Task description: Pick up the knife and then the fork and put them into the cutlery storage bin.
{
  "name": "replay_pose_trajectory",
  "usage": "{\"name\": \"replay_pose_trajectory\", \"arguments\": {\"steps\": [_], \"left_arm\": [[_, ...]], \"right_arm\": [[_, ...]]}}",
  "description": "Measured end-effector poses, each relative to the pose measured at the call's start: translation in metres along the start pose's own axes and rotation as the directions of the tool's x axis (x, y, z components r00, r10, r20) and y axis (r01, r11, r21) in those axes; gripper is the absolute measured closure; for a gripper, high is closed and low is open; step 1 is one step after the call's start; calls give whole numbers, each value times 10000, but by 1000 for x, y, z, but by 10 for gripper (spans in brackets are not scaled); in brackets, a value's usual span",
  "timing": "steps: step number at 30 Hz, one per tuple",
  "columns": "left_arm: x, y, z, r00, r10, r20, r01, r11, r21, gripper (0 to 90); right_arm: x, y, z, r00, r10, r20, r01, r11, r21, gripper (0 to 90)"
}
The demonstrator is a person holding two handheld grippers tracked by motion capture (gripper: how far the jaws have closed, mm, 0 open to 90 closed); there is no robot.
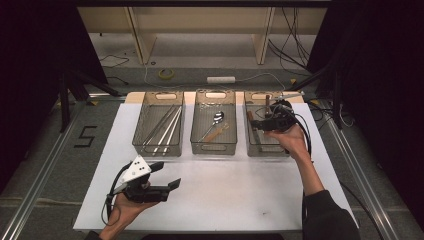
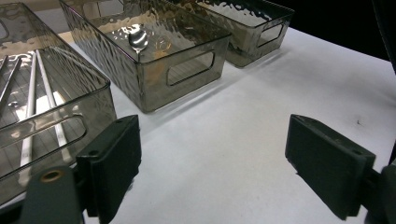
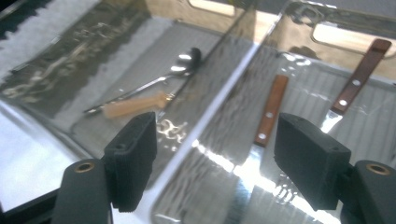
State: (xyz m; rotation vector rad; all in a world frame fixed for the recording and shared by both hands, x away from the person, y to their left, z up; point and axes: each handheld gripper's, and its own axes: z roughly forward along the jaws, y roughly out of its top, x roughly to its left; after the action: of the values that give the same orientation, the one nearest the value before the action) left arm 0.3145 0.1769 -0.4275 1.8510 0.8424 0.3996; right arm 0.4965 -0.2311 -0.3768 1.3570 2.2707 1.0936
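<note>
1. Right gripper [image 3: 215,154] – jaws wide apart, nothing held, over the right bin [image 1: 252,145] at the table's far right; lift straight clear.
2. Two knives [image 3: 270,112] lie inside – don't snag them.
3. Left gripper [image 1: 167,187] gaping, empty, near edge.

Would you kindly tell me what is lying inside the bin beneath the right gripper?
Inside the right-hand bin lie two brown-handled knives. The right gripper hangs open above them, covering part of the blades.
</note>
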Motion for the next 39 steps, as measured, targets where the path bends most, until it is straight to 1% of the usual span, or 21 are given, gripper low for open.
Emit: {"name": "replay_pose_trajectory", "arguments": {"steps": [2,4,6,8,11,13,15,16,18,23,28,32,34,36,39], "left_arm": [[0,0,0,10000,-9,-7,9,10000,-20,180],[0,0,0,10000,-20,-9,20,10000,-6,179],[0,0,0,10000,-62,-13,62,10000,-18,179],[1,0,0,10000,-28,-16,28,10000,-18,179],[1,0,0,10000,-48,-24,48,10000,-3,179],[0,0,1,10000,-90,-36,90,10000,-25,179],[0,0,1,10000,-60,-35,60,10000,-8,180],[1,0,1,10000,-32,-38,32,10000,-4,179],[1,1,1,9999,-111,-55,111,9999,-36,179],[0,1,2,10000,-13,-56,14,10000,30,179],[0,1,1,10000,-31,-89,31,10000,5,179],[0,1,1,9999,-163,-5,163,9999,-54,179],[0,0,1,9999,-114,-40,114,9999,-10,179],[1,0,-1,9999,-170,-23,170,9998,-56,178],[2,0,-1,9998,-192,-8,192,9998,-61,178]], "right_arm": [[5,-3,-4,9999,-35,-148,32,9998,-182,309],[9,-6,-8,9997,-131,-200,124,9994,-337,309],[14,-9,-12,9991,-192,-389,173,9986,-495,309],[19,-13,-15,9986,-288,-437,261,9977,-623,309],[27,-20,-19,9970,-417,-651,362,9958,-847,305],[32,-25,-20,9953,-481,-837,387,9931,-1107,304],[35,-29,-21,9940,-522,-960,419,9935,-1060,293],[37,-30,-23,9933,-532,-1028,409,9922,-1176,293],[39,-34,-25,9911,-529,-1223,367,9907,-1311,290],[44,-44,-32,9886,-755,-1303,563,9877,-1457,288],[49,-50,-33,9851,-928,-1449,698,9852,-1568,286],[56,-55,-33,9806,-1119,-1611,838,9815,-1720,283],[59,-57,-33,9778,-1176,-1735,862,9802,-1784,283],[62,-60,-34,9751,-1280,-1811,934,9777,-1882,282],[68,-65,-35,9711,-1394,-1938,1027,9768,-1880,279]]}}
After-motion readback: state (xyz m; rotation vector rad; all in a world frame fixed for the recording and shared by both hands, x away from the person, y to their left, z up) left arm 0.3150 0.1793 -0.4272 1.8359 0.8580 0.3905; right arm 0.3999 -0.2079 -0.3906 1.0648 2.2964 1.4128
